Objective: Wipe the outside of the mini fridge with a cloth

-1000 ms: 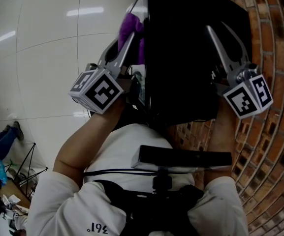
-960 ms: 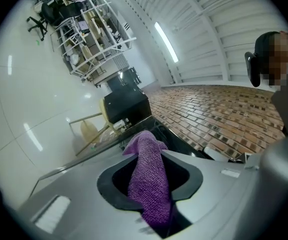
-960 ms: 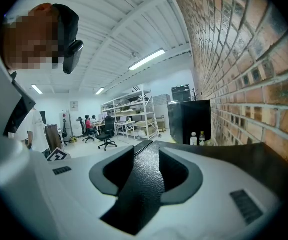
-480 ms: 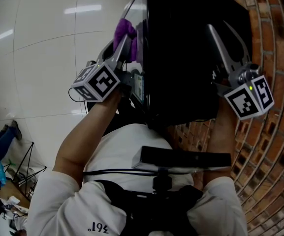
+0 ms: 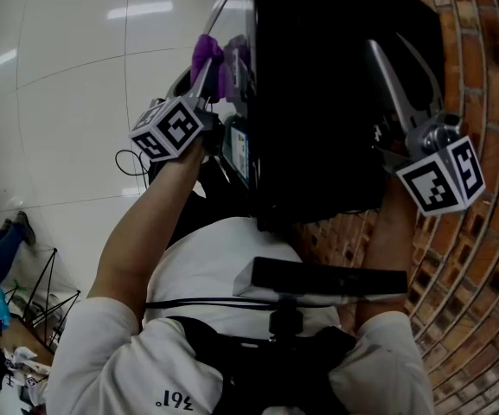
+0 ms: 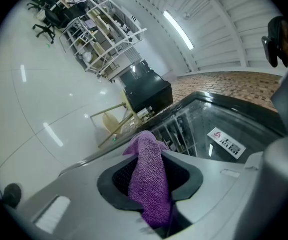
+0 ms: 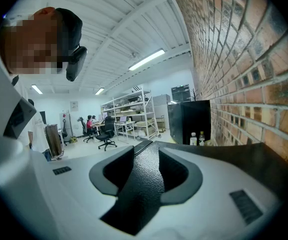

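Wiping is under way, I'd say: the left gripper (image 5: 221,66) has its jaws clenched on the purple cloth (image 5: 204,52), pressed to the mini fridge (image 5: 335,102) on its left face, high up. The right gripper (image 5: 389,48) lies on the black top, jaws apart, nothing between them (steadying, by the look). How much is already clean, no telling. Only the left gripper view shows the glossy panel's white label (image 6: 226,143)
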`<state>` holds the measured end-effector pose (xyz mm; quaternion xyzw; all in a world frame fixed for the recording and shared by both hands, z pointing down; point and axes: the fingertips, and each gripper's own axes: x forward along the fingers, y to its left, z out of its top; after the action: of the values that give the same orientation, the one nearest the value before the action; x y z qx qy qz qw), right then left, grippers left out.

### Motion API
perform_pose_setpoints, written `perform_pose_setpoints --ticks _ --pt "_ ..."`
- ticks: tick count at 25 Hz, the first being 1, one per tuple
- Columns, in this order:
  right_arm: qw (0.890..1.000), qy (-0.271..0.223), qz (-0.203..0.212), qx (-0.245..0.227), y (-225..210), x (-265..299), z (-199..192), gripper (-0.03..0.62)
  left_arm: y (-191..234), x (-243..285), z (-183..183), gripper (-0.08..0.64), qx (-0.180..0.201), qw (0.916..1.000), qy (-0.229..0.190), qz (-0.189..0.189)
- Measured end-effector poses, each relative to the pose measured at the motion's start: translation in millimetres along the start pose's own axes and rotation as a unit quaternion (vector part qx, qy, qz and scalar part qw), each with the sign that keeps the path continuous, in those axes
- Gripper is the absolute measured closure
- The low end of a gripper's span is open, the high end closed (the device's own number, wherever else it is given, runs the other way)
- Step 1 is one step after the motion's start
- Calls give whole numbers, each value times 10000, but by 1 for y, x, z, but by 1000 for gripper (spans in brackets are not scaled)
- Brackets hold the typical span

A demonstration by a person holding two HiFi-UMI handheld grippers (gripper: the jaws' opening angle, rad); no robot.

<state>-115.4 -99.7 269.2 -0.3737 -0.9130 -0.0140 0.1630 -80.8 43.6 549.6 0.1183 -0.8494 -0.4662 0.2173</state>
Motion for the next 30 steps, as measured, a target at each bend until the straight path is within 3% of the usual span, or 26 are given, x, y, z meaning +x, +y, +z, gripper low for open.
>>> perform_pose_setpoints --ticks 16,30 --pt "9998 -64 198 3 8 5 5 445 111 25 -67 462 168 9953 510 803" --pt "9998 -44 176 -11 9 5 4 445 147 41 -89 463 167 9918 929 858"
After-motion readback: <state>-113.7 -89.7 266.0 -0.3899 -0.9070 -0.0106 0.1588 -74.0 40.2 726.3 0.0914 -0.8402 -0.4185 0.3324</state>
